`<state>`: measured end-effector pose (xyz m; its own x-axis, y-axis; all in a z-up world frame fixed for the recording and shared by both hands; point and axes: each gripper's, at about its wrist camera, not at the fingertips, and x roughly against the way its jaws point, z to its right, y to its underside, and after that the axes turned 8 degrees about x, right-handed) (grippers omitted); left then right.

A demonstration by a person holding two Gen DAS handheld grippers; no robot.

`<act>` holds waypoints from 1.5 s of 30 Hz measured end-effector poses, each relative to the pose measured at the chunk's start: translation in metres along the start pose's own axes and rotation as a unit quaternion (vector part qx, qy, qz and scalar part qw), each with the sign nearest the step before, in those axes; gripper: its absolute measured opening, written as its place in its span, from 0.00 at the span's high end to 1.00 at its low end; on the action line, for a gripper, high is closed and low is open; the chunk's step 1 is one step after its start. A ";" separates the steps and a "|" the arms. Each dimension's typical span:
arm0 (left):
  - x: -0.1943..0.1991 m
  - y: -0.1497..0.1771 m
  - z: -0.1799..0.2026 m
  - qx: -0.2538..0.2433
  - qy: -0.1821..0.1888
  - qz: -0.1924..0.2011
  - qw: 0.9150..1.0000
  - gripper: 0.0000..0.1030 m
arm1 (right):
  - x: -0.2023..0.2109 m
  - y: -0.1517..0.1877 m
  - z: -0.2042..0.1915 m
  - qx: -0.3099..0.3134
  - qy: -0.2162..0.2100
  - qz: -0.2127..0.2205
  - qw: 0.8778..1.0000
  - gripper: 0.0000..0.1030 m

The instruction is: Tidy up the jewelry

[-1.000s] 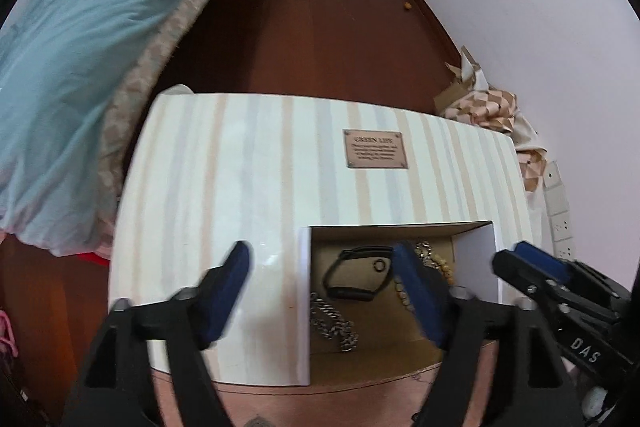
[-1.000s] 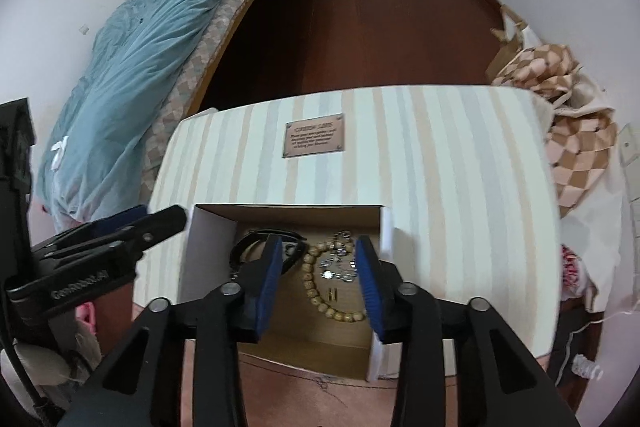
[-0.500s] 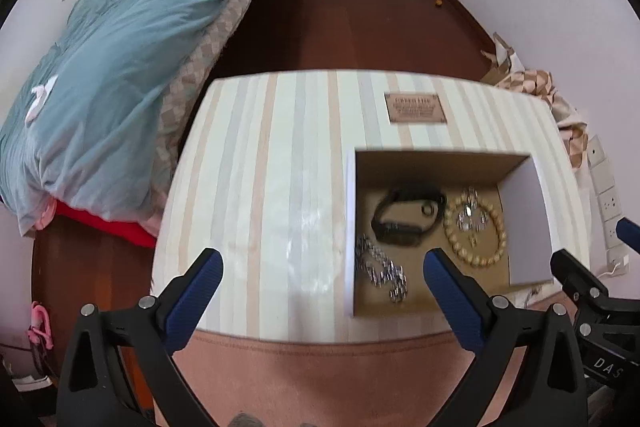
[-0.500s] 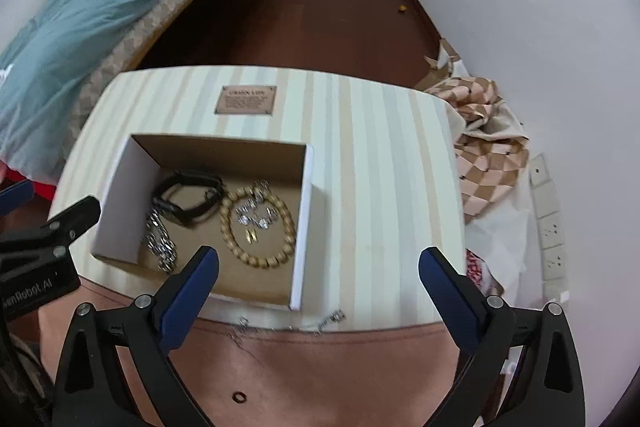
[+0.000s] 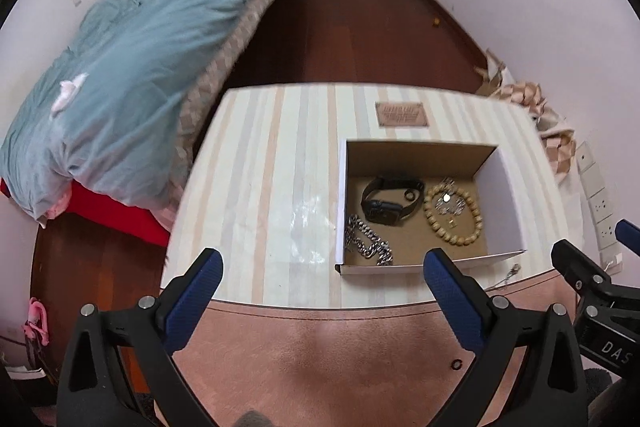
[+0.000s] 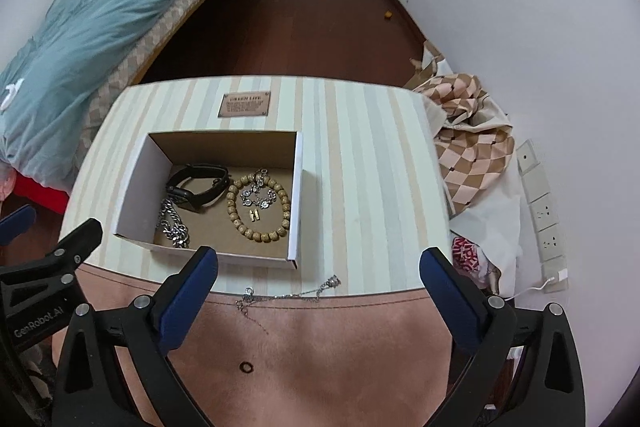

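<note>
An open cardboard box (image 6: 298,195) (image 5: 342,211) sits on the striped table top. Inside lie a black watch (image 6: 196,183) (image 5: 390,201), a wooden bead bracelet (image 6: 260,231) (image 5: 454,233), a heavy silver chain (image 6: 172,227) (image 5: 368,245) and a sparkly silver piece with a small gold charm (image 6: 256,197). A thin silver necklace (image 6: 288,295) lies on the table's near edge in front of the box, and a small dark ring (image 6: 246,367) (image 5: 456,364) lies on the pink surface. My left gripper (image 5: 322,291) and right gripper (image 6: 320,291) are both open and empty, held back above the near edge.
A bed with a blue duvet (image 6: 80,27) stands left of the table. Checked fabric and bags (image 6: 472,147) are piled at the right by the wall with sockets. A small plaque (image 6: 245,103) is fixed on the table behind the box. Dark wood floor lies beyond.
Both grippers have pulled back and up from the box. The right gripper, narrowly spread over the box before, now stands wide open. The jewelry in the box has not moved.
</note>
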<state>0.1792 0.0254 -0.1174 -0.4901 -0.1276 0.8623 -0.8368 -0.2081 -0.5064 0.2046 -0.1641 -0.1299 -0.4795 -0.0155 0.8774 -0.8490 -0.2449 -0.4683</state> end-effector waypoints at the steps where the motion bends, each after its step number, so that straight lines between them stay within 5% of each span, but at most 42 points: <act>1: 0.006 0.000 -0.001 0.003 -0.002 0.006 1.000 0.01 | 0.007 0.001 0.001 -0.003 0.001 0.007 1.000 0.01; 26: 0.141 0.036 -0.008 0.029 0.038 0.090 0.995 0.01 | 0.150 0.041 0.007 -0.022 -0.015 0.120 0.992 0.01; 35: 0.079 0.079 0.007 0.014 0.026 0.037 0.999 0.01 | 0.078 0.082 0.030 -0.059 -0.022 0.040 0.997 0.02; 37: 0.048 0.095 0.018 -0.001 0.029 -0.001 1.000 0.01 | 0.054 0.094 0.035 -0.063 -0.025 0.015 0.998 0.12; 39: 0.022 0.110 0.030 -0.016 0.029 -0.030 0.999 0.01 | 0.024 0.109 0.042 -0.071 -0.032 -0.018 0.997 0.32; 45: -0.028 0.142 0.064 -0.051 0.045 -0.086 0.994 0.03 | -0.037 0.144 0.061 -0.106 -0.045 -0.083 0.990 0.40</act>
<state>0.0894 -0.0625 -0.2135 -0.3544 -0.0115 0.9350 -0.9280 -0.1191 -0.3531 0.1135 -0.2581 -0.2238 -0.3161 -0.0804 0.9453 -0.9465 -0.0415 -0.3200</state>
